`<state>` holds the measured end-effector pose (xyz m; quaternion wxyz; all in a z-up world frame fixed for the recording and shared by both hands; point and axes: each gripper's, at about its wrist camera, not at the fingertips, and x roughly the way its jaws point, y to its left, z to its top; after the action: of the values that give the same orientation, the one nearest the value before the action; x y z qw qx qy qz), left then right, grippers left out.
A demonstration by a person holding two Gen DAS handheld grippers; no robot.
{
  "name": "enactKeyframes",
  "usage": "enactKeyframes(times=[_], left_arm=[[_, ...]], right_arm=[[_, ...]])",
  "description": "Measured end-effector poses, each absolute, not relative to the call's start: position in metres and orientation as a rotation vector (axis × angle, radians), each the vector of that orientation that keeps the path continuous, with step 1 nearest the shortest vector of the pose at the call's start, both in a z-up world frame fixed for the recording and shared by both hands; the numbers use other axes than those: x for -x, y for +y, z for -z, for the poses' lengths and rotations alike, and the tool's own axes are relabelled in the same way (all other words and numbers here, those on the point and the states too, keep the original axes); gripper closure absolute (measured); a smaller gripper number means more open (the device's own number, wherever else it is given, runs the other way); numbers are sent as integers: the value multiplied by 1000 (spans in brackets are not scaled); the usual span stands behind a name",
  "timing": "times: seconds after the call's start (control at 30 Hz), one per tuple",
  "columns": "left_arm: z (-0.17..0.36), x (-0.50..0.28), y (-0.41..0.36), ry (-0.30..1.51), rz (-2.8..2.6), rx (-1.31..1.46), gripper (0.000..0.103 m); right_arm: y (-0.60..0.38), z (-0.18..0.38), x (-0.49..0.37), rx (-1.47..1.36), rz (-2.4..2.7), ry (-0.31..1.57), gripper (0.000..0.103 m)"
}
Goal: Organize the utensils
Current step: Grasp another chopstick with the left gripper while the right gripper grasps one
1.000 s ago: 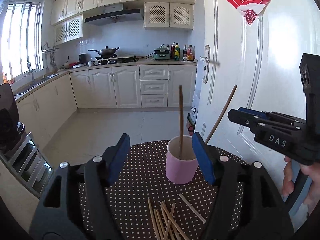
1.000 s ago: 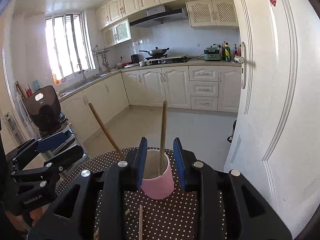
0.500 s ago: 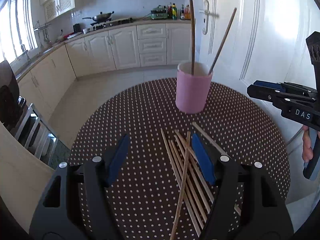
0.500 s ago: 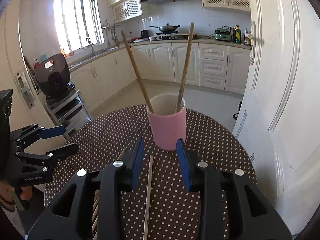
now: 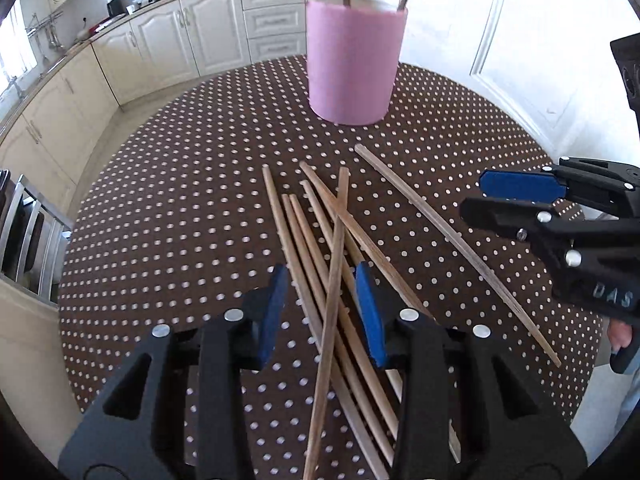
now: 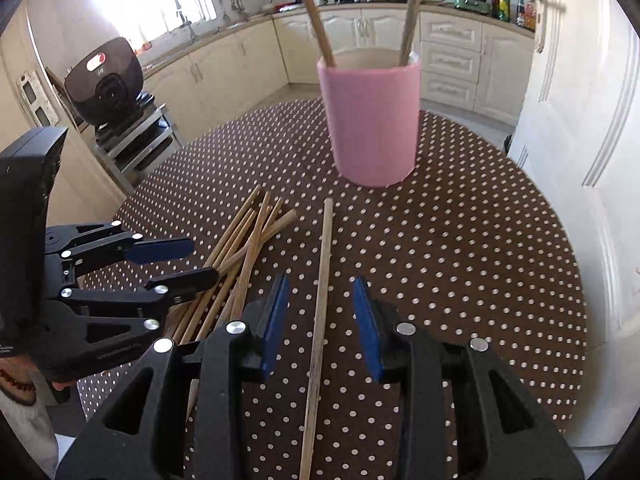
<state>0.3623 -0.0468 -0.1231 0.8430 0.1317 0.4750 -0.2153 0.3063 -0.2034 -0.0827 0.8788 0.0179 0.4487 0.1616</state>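
Chopsticks (image 5: 316,240) lie lengthwise toward the pink cup (image 5: 354,60); left gripper (image 5: 322,304) closing astride them, right gripper (image 6: 320,312) apparently unclenched astride a lone stick (image 6: 320,304).

The left claw (image 5: 322,312) pointed steeply downward, its blue pads (image 5: 273,314) parted and its jaws closing, with nothing yet pressed between them. The right claw (image 6: 320,320) tilted down likewise, its pads (image 6: 367,324) held apart and gripping nothing. Each claw showed at the edge of the other's view, and a hand (image 5: 621,336) gripped the right one's handle from below.
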Motion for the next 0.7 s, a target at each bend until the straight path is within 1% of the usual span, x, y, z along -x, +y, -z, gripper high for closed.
enactKeyframes(times=[0.1,0.17,0.2,0.23,0.27,0.47,0.7], left_arm=[[127,-367,-56,1012,450,-292,71],[128,-371,-60,1024,454,-288,82],[128,-373,-63,1023,454,-285,84],[128,-375,-65,1026,456,-284,91],[128,-378,-68,1031,461,-280,95],[126,-383,-75,1030,462,-276,97],[124,-376,-54,1013,446,-254,97]], right_arm=[[-204,87,-310,-35,-345,952,71],[-205,90,-313,-36,-347,960,71],[-205,91,-315,-39,-347,964,71],[-204,92,-316,-39,-349,967,71],[-203,93,-318,-39,-350,972,71],[-199,98,-334,-30,-342,1001,71],[-187,105,-346,24,-316,1022,71]])
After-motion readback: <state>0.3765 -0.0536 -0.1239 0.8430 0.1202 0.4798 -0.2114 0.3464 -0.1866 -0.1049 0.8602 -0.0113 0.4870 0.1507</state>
